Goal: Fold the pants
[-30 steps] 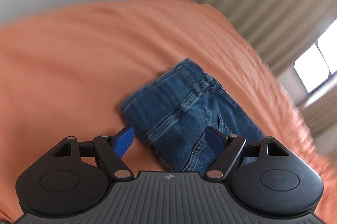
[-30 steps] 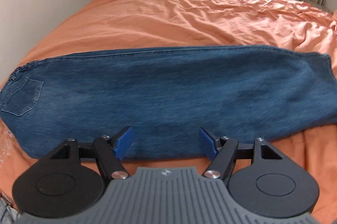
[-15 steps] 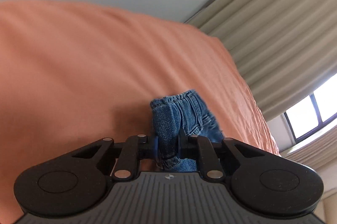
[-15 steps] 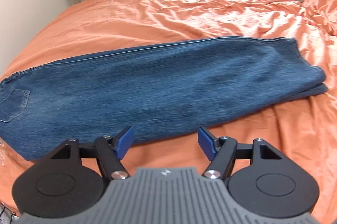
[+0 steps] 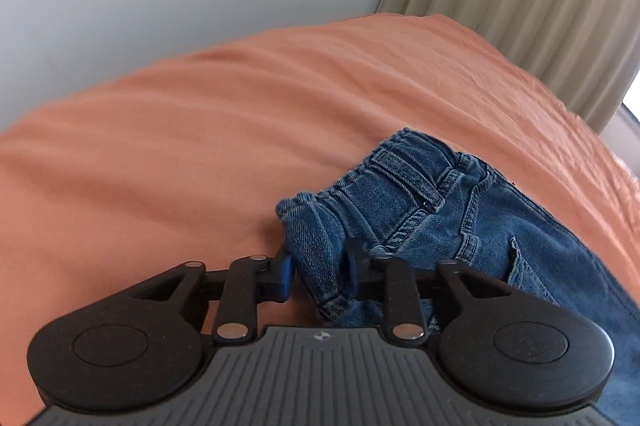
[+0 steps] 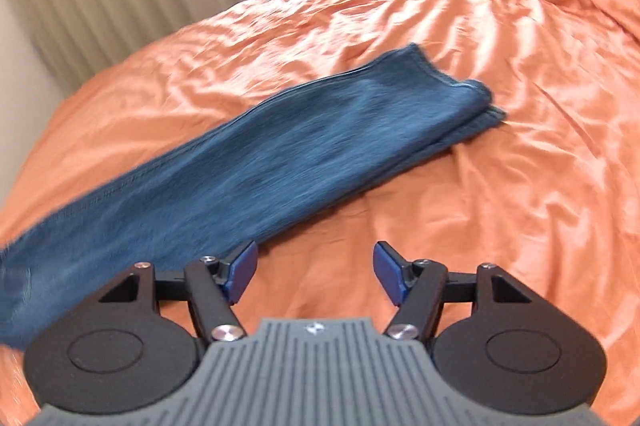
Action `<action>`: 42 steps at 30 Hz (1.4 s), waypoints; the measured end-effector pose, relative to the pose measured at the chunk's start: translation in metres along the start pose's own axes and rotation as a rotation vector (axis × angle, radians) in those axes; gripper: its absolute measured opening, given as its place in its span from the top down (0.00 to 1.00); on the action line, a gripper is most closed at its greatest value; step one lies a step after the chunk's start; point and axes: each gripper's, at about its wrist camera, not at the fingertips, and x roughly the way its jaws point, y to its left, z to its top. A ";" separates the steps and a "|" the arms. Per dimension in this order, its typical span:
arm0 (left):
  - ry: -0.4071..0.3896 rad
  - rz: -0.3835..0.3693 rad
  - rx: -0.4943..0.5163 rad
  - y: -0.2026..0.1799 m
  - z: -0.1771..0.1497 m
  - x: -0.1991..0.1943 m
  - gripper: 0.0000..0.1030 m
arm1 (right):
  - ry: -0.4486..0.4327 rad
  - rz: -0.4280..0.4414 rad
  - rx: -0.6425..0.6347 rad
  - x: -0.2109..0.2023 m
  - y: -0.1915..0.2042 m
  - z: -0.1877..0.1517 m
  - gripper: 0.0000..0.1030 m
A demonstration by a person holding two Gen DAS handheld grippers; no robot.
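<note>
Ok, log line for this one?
left tool: gripping jeans waistband, jaws just eased wider | right tool: open, empty, jaws just narrowing, over bed

No text, brand name, label or number can be read in either view. The only mark is a small round white emblem, a circle split into quarters, printed at the far middle edge of the ribbed grey housing of the left gripper (image 5: 319, 276), and the same emblem on the housing of the right gripper (image 6: 315, 274). The jeans (image 5: 432, 226) show no legible tag or patch.
</note>
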 end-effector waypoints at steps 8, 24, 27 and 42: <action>-0.157 0.084 0.236 -0.056 0.011 -0.064 0.47 | -0.059 0.078 0.302 0.008 -0.094 0.041 0.47; 0.033 -0.279 0.570 -0.314 -0.058 -0.039 0.56 | -0.042 0.194 0.565 0.132 -0.197 0.111 0.76; 0.070 -0.338 0.606 -0.349 -0.074 -0.029 0.57 | -0.047 0.216 0.550 0.134 -0.203 0.113 0.98; 0.180 -0.616 0.848 -0.492 -0.177 -0.016 0.66 | -0.068 0.230 0.483 0.120 -0.212 0.095 0.72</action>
